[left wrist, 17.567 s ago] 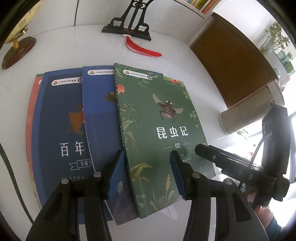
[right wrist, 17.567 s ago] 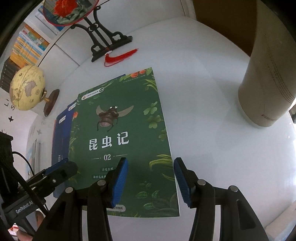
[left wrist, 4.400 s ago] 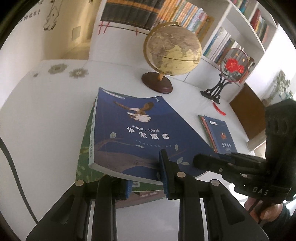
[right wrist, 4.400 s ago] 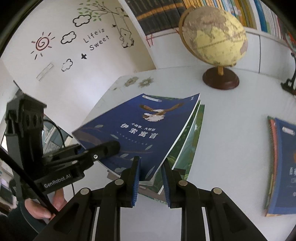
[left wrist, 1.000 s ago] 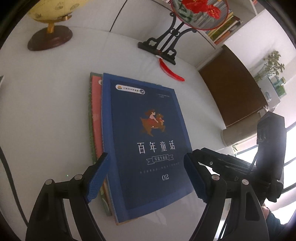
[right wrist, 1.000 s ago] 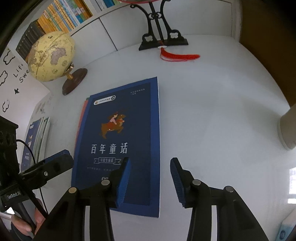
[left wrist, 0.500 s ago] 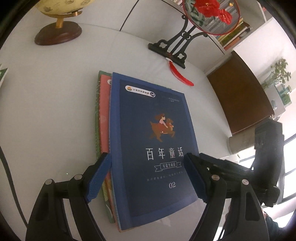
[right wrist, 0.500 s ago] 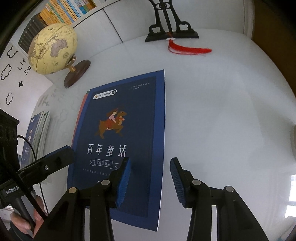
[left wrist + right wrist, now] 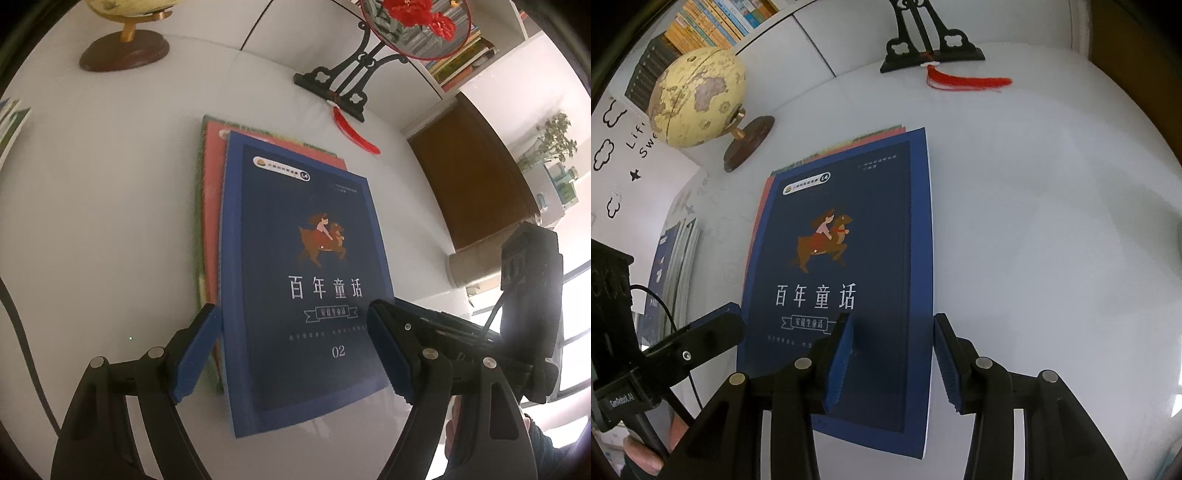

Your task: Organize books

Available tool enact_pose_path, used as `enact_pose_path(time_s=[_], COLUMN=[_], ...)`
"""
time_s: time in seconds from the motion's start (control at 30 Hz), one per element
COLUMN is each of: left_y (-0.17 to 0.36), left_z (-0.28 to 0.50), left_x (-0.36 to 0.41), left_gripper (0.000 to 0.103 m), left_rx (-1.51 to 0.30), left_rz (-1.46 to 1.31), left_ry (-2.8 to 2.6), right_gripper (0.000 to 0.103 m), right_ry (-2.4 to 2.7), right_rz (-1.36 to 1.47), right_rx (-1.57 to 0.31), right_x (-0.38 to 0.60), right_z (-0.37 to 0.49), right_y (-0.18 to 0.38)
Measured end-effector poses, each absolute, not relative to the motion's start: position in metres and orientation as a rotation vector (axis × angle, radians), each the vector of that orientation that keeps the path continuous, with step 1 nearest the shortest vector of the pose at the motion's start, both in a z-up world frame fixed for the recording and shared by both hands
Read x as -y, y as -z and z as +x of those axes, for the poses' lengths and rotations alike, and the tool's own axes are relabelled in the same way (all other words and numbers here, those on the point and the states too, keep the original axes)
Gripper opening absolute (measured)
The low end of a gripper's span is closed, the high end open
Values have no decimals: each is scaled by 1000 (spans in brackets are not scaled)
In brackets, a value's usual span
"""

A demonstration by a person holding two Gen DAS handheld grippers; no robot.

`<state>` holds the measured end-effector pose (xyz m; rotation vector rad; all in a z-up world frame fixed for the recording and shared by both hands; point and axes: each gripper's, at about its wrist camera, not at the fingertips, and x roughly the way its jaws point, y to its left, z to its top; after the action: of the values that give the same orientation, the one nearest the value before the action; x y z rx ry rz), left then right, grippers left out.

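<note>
A white table [image 9: 1052, 221] carries a globe [image 9: 698, 98], a black fan stand [image 9: 931, 48] with red tassel, and a navy book [image 9: 299, 280] lying atop a red one (shelves behind). Both grippers – left gripper [image 9: 291, 354], right gripper [image 9: 892, 363] – hover released over it, holding nothing.

A navy book [image 9: 295, 280] (white lettering, brown horse with rider) is seen on a white bench [image 9: 92, 221]; a red book [image 9: 211, 206] is seen beneath.
</note>
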<state>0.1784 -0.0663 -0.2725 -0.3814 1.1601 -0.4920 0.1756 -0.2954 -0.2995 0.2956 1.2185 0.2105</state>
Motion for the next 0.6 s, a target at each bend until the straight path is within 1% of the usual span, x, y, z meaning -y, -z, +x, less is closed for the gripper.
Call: enact_pose_path(time_s=[0.23,0.4,0.6], left_y=[275,281,283], left_z=[150,148,146], left_x=[56,50,64], left_gripper=[79,79,79], left_rx=[-1181,-1193,-1205], left_rz=[-385,-395,-396], left_ry=[462,431,453], right_gripper=[43,43,43], right_ry=[-227,-212,-203], right_rz=[234,253,259], right_rx=[-1239,-1231,-1229], right_x=[282,290,289], right_z=[144,138,135], right_y=[300,303,302])
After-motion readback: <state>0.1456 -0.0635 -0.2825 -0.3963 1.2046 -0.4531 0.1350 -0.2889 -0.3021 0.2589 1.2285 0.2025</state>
